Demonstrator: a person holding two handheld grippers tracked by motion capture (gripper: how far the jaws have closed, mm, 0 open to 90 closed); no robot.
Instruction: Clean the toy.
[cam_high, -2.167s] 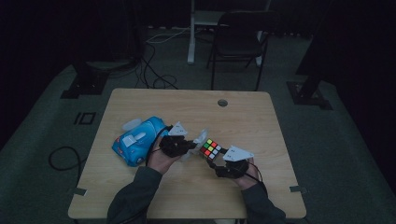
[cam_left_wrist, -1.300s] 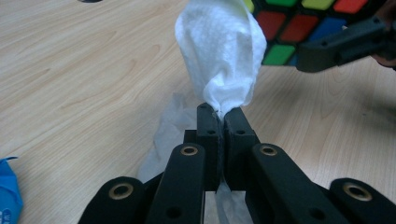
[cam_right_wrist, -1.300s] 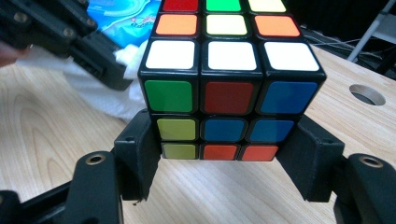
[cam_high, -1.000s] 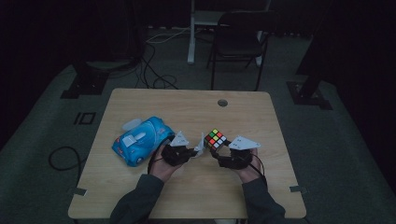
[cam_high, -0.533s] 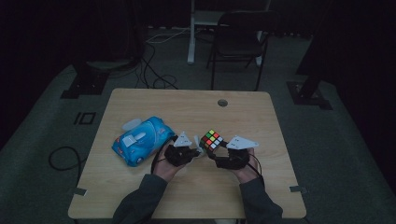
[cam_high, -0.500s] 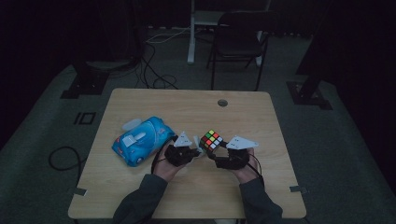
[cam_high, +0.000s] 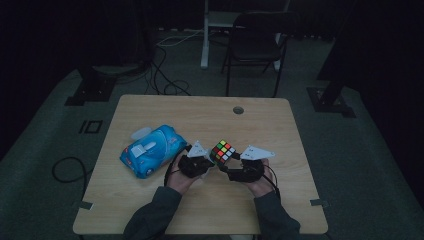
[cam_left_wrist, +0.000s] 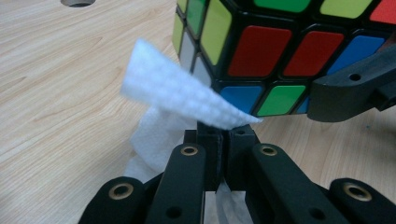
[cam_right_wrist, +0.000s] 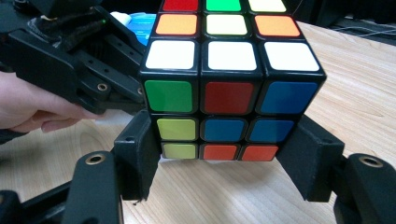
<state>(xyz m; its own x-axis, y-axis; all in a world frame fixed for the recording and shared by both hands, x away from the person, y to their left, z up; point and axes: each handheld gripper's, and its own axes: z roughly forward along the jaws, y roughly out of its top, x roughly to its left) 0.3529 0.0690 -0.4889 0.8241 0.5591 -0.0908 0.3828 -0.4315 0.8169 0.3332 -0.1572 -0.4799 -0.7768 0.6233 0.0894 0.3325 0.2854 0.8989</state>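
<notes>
A scrambled puzzle cube (cam_right_wrist: 224, 88) sits clamped between the two black jaws of my right gripper (cam_right_wrist: 224, 154), just above the wooden table. My left gripper (cam_left_wrist: 219, 135) is shut on a folded white wipe (cam_left_wrist: 182, 91), and the wipe's free corner lies against the cube's (cam_left_wrist: 261, 51) lower edge. In the high view the cube (cam_high: 223, 151) is between the left gripper (cam_high: 197, 162) and the right gripper (cam_high: 245, 170), near the table's middle front. In the right gripper view the left gripper (cam_right_wrist: 79, 60) and its hand (cam_right_wrist: 28, 109) come in from the left.
A blue wipes pack (cam_high: 150, 150) lies on the table (cam_high: 260, 125) left of the hands. A round cable hole (cam_high: 238, 110) is near the far edge. A dark chair (cam_high: 255, 45) and floor cables stand beyond the table.
Since two seconds ago the hands have drawn together and the cube has lifted off the table. Over the last second the cube has edged slightly left and the wipe has stayed against it.
</notes>
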